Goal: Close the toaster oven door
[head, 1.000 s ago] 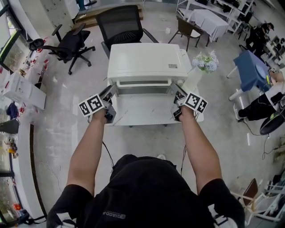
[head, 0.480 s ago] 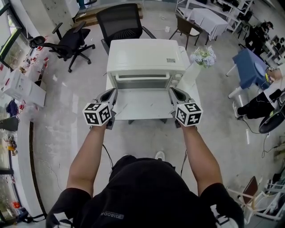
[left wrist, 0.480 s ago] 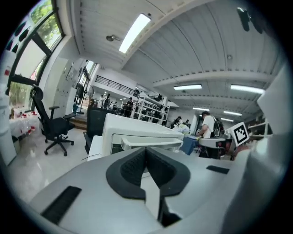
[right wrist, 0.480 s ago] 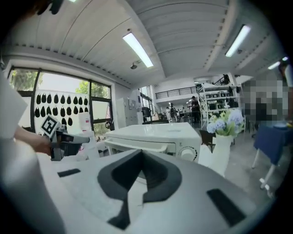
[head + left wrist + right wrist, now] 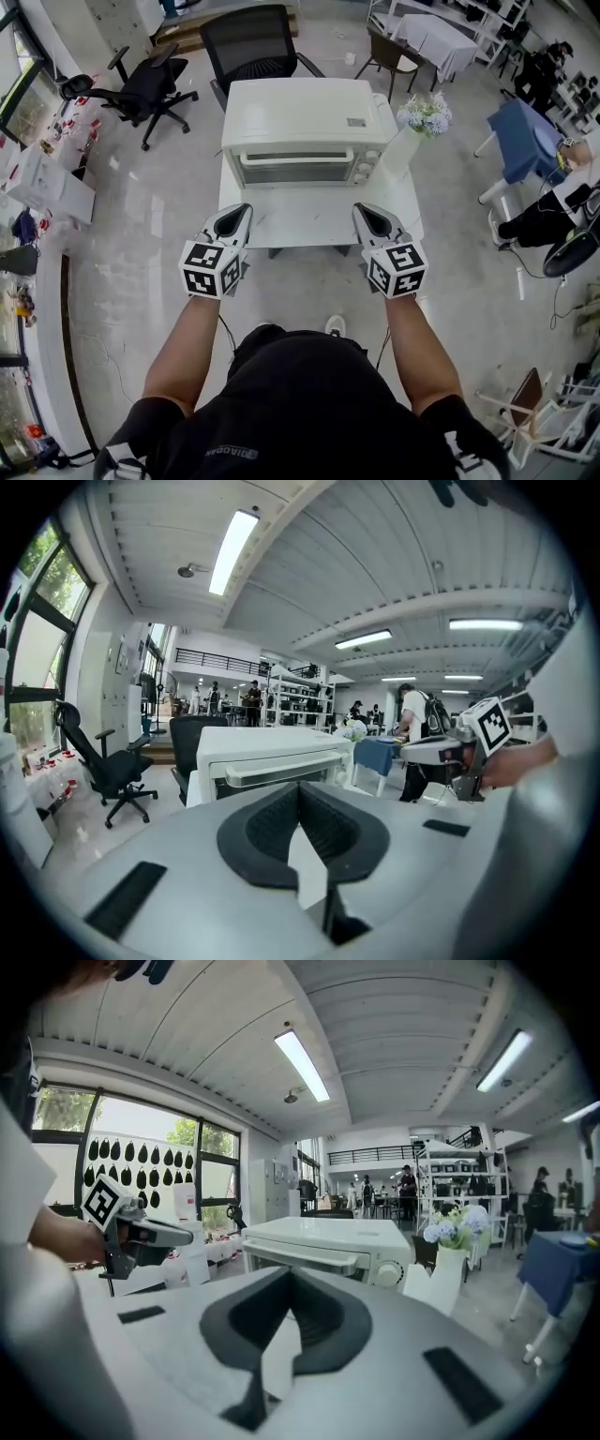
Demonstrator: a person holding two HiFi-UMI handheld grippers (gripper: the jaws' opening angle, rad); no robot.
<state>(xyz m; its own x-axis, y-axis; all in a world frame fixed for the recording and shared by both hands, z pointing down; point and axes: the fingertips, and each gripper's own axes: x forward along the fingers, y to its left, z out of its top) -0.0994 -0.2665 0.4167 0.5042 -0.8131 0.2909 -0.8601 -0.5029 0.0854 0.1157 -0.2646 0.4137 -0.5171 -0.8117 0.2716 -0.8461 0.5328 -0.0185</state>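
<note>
The white toaster oven (image 5: 305,117) stands at the back of a small white table (image 5: 309,223), and its door (image 5: 300,169) is up against its front, with the handle bar across the top. My left gripper (image 5: 240,214) hovers over the table's front left, well short of the door, shut with nothing in it. Level with it at the front right is my right gripper (image 5: 364,214), also shut and empty. In the left gripper view the oven (image 5: 267,754) shows beyond the closed jaws of the left gripper (image 5: 300,803). The right gripper view shows the oven (image 5: 323,1241) past the right gripper (image 5: 289,1288).
A white vase of flowers (image 5: 422,117) stands at the oven's right on the table. Behind the table is a black office chair (image 5: 253,47), with another (image 5: 141,89) at the left. Boxes line the left wall, and a seated person (image 5: 553,211) is at the right.
The oven door, lying flat open a second ago, has swung up and shut. Both grippers have drawn back from the door's sides toward me, to the table's front edge.
</note>
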